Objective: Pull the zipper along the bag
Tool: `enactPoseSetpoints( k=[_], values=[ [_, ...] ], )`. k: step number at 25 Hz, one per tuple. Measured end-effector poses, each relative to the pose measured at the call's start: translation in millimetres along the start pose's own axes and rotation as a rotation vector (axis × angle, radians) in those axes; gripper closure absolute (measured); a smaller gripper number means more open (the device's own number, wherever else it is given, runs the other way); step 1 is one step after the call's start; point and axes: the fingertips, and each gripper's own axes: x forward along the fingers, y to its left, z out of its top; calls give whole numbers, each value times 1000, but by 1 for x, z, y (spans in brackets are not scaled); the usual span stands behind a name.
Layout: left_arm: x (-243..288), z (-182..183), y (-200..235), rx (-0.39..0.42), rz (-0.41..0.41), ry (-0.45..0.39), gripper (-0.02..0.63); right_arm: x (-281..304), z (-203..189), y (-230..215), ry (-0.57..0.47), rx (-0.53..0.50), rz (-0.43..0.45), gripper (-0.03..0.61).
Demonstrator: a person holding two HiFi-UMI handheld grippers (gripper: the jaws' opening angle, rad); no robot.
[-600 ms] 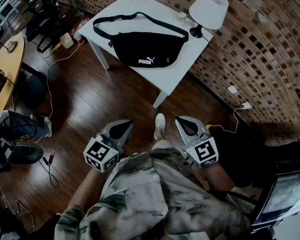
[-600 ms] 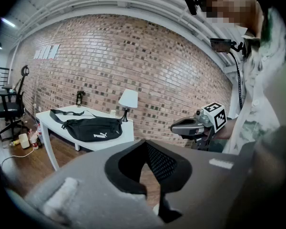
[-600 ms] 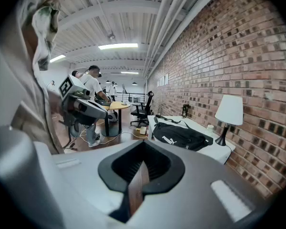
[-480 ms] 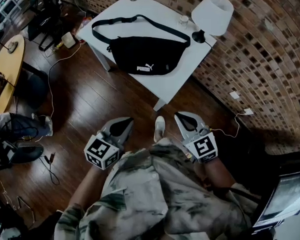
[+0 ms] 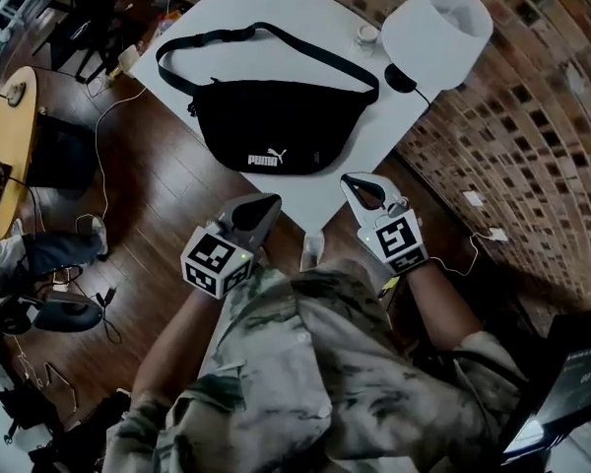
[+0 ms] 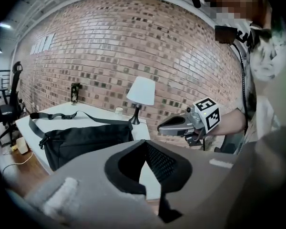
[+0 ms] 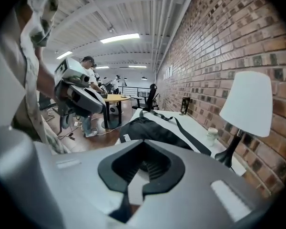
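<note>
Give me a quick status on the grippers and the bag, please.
Left gripper and right gripper shut, empty, near the table corner. Black bag flat on it, untouched. Lamp and cup far right, nothing in the way.

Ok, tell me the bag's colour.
The bag is black with a white logo, clearest in the head view.
</note>
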Motion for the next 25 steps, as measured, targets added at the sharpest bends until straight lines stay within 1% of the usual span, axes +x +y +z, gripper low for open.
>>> enactPoseSetpoints(
  k=[3, 8, 9, 10, 11, 14, 17, 21, 25],
  values=[
    [34, 3, 17, 14, -5, 41, 612, 28, -8, -25, 25, 27, 2, 572],
    [87, -7, 46, 42, -26, 111, 612, 78, -28, -57, 91, 57, -7, 572],
    [95, -10, 50, 54, -30, 131, 595, 86, -33, -61, 108, 71, -10, 572],
    [103, -14, 54, 64, -35, 150, 564, 93, -38, -63, 125, 84, -12, 572],
    [109, -17, 58, 71, -40, 170, 556, 101, -41, -65, 140, 95, -14, 572],
    [130, -25, 77, 98, -48, 233, 554, 127, -42, -77, 166, 113, -26, 572],
    [154, -39, 86, 149, -49, 304, 554, 147, -50, -86, 196, 120, -22, 572],
    [175, -59, 99, 200, -15, 392, 551, 164, -63, -86, 246, 100, -2, 572],
    [186, -71, 103, 220, -2, 452, 520, 170, -76, -86, 280, 117, 7, 572]
  ],
)
